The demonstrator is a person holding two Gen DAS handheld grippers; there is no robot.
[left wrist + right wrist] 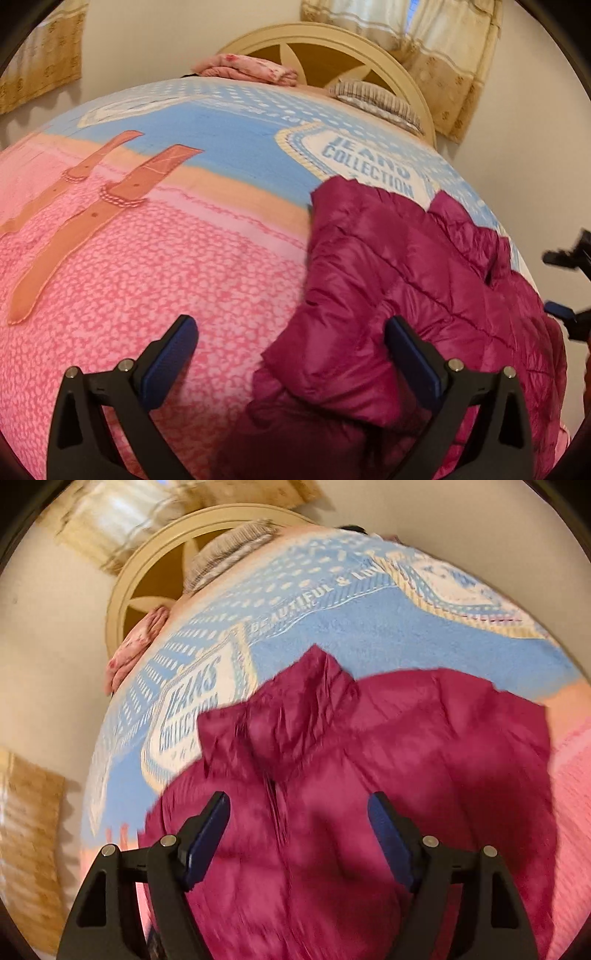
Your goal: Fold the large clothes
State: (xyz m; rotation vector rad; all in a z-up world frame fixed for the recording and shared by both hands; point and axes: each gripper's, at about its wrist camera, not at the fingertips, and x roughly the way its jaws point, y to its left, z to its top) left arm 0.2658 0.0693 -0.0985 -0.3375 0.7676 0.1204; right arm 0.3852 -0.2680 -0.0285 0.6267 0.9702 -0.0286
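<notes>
Magenta puffer jacket (369, 775) spread on the bed (147, 277), zipper up. Both tools released — left tool (291, 354), right tool (299, 830) — gripping nothing. Best to pinch an outer edge, then fold toward the zipper.

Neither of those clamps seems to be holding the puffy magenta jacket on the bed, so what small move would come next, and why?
Probably the left gripper should close on the quilted magenta jacket edge under it: both grippers are open, the right gripper hovers above the zip, and the jacket lies rumpled on the pink and blue bedspread.
</notes>
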